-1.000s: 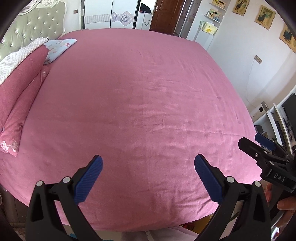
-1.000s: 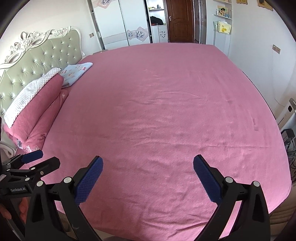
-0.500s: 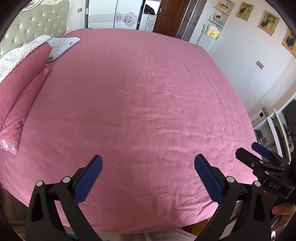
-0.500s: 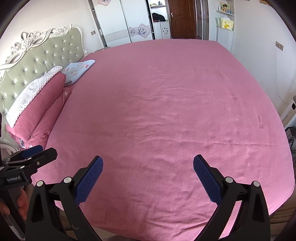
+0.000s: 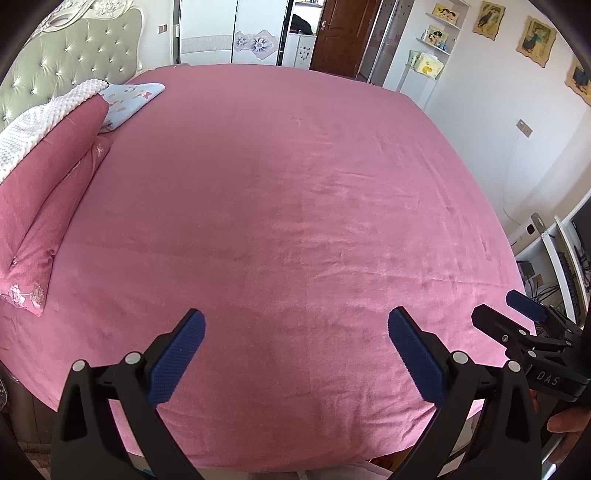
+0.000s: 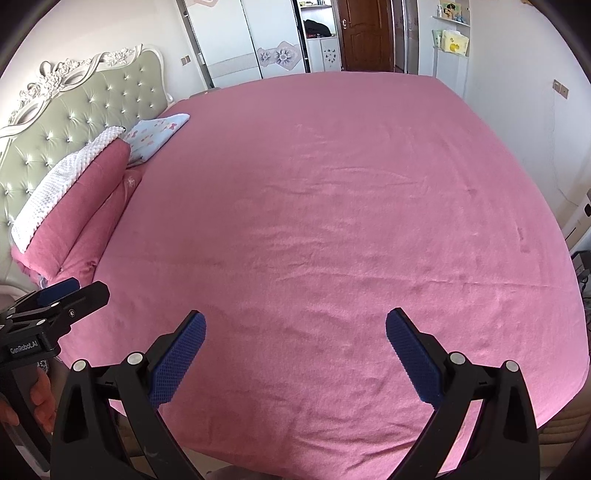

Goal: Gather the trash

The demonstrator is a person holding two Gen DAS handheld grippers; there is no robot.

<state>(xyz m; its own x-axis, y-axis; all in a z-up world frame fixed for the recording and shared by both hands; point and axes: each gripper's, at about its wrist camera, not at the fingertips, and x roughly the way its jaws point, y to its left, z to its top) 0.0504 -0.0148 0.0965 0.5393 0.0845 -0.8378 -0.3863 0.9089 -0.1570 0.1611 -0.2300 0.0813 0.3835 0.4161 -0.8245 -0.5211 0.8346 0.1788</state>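
A wide bed with a pink cover [image 5: 288, 206] [image 6: 332, 229] fills both views; I see no trash on it. My left gripper [image 5: 295, 347] stands open above the bed's near edge, nothing between its blue pads. My right gripper [image 6: 295, 347] is open too, held over the same near edge. In the left wrist view the right gripper [image 5: 517, 325] shows at the right, with a hand on its handle. In the right wrist view the left gripper [image 6: 62, 299] shows at the lower left, also held by a hand.
Pink pillows [image 5: 40, 184] [image 6: 85, 199], a white knit blanket [image 6: 55, 184] and a pale blue patterned pillow [image 5: 129, 99] [image 6: 155, 136] lie against the green tufted headboard [image 6: 81, 110]. A wardrobe [image 6: 240, 40] and brown door [image 6: 365, 33] stand beyond. A white desk [image 5: 554, 251] is on the right.
Both grippers have tilted up and drawn back a little, so more headboard and far wall show. Both stay open and hold nothing.
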